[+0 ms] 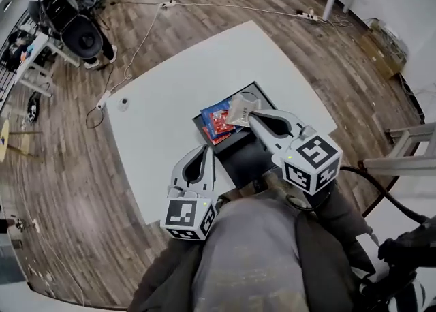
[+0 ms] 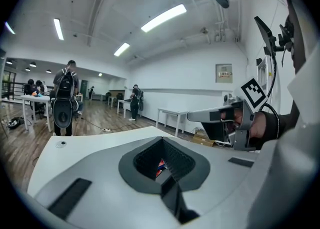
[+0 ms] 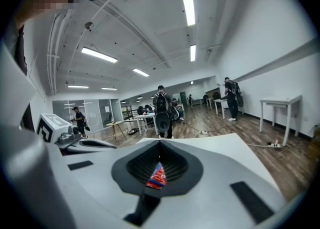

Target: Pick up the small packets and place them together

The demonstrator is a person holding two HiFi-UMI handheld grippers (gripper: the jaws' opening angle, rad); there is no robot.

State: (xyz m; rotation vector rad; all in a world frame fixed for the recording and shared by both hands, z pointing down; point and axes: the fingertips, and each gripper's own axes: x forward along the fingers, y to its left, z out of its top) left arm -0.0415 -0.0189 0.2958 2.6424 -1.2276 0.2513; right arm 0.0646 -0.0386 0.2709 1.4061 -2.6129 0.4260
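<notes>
Red-and-blue printed foil shows between the jaws of the right gripper [image 3: 159, 174], which are pressed together on a small packet [image 1: 238, 108]. From above, that packet looks pale and juts left from the gripper tip. It hangs over the far end of the black tray [image 1: 240, 144], just right of the other packets [image 1: 218, 124] heaped there on the white worktop [image 1: 163, 99].

The grip seems to be on one edge only. I would carry the packet low and level, set it down touching the heap, and part the jaws only once it rests.

The right gripper reaches far and left across the tray. The left gripper [image 1: 206, 148] is held near the body, clear of the tray, pointing far, with its jaws together and nothing between them.
</notes>
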